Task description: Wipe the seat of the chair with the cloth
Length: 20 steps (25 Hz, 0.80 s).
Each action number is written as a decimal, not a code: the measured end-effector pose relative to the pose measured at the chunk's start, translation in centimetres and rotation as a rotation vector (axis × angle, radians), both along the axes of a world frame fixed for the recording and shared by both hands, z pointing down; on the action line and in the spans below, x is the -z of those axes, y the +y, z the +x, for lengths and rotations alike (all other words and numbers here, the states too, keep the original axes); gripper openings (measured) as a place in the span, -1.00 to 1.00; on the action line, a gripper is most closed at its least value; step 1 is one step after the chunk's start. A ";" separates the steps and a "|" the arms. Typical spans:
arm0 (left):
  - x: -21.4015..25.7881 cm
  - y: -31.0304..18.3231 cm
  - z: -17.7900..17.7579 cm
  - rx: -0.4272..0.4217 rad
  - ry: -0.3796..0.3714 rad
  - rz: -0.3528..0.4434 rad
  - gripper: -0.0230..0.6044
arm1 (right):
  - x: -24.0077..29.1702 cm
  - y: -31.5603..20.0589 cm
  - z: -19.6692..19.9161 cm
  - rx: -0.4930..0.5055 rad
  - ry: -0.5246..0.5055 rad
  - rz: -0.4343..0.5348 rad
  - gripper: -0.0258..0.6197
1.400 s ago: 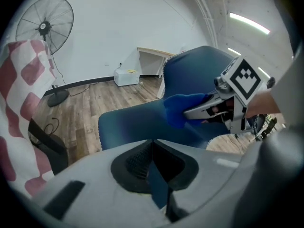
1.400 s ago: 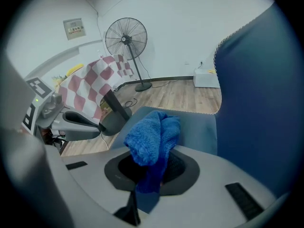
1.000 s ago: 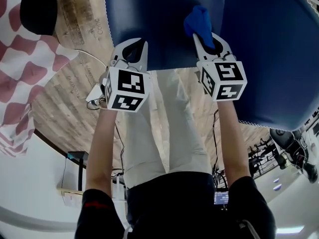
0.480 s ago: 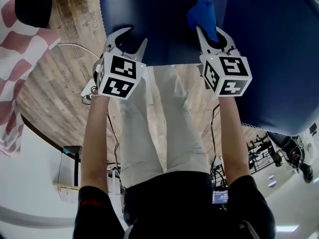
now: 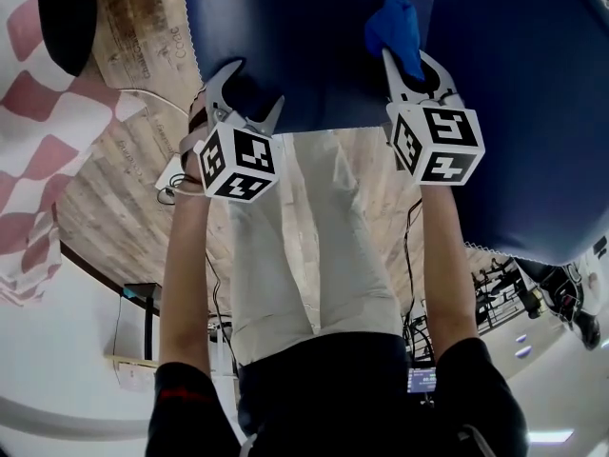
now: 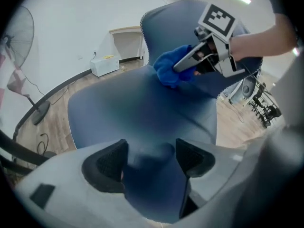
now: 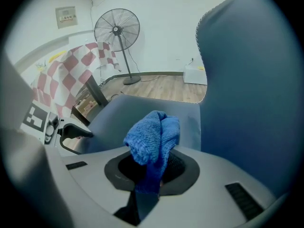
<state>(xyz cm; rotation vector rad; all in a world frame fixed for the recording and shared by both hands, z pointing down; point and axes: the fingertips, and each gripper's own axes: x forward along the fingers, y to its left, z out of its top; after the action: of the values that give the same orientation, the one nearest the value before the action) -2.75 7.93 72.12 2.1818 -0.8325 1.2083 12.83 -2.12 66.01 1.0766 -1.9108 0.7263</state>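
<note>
The dark blue chair seat (image 5: pixel 304 46) fills the top of the head view, its backrest (image 5: pixel 533 112) to the right. My left gripper (image 5: pixel 249 89) stands open at the seat's front edge; its jaws have just been opening, and in the left gripper view (image 6: pixel 149 156) the blue seat (image 6: pixel 137 108) lies between the pads, which stand apart from it. My right gripper (image 5: pixel 404 65) is shut on a bright blue cloth (image 5: pixel 393 27) resting on the seat near the backrest. The cloth (image 7: pixel 154 137) bunches up out of the right gripper (image 7: pixel 152 170). The left gripper view also shows the cloth (image 6: pixel 166 70).
A red-and-white checked cloth (image 5: pixel 38 141) hangs at the left over a wooden floor (image 5: pixel 124 188). A standing fan (image 7: pixel 116 30) is by the wall, its black base (image 5: pixel 67 12) at upper left. The person's legs (image 5: pixel 304 246) stand right before the seat. A white box (image 6: pixel 105 65) sits by the wall.
The left gripper's jaws, together a second ago, now stand wide apart, and it has sunk toward the seat's front edge. The right gripper with the cloth has barely moved.
</note>
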 end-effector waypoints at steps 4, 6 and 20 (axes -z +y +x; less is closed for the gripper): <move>-0.5 -0.1 -0.3 0.000 -0.009 0.032 0.12 | 0.0 -1.0 0.2 -0.016 0.007 -0.002 -0.75; -0.5 0.0 -0.3 0.001 -0.007 0.037 0.12 | 0.1 -1.4 0.4 -0.022 0.008 0.001 -0.75; -0.6 0.0 0.1 -0.009 -0.019 -0.018 0.13 | 0.8 -7.4 2.7 -0.048 0.098 0.028 -0.75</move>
<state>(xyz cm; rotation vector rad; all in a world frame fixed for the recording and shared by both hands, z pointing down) -2.61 7.96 72.74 2.1658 -0.8168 1.2377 15.55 -9.48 65.22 1.1581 -1.8226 0.6633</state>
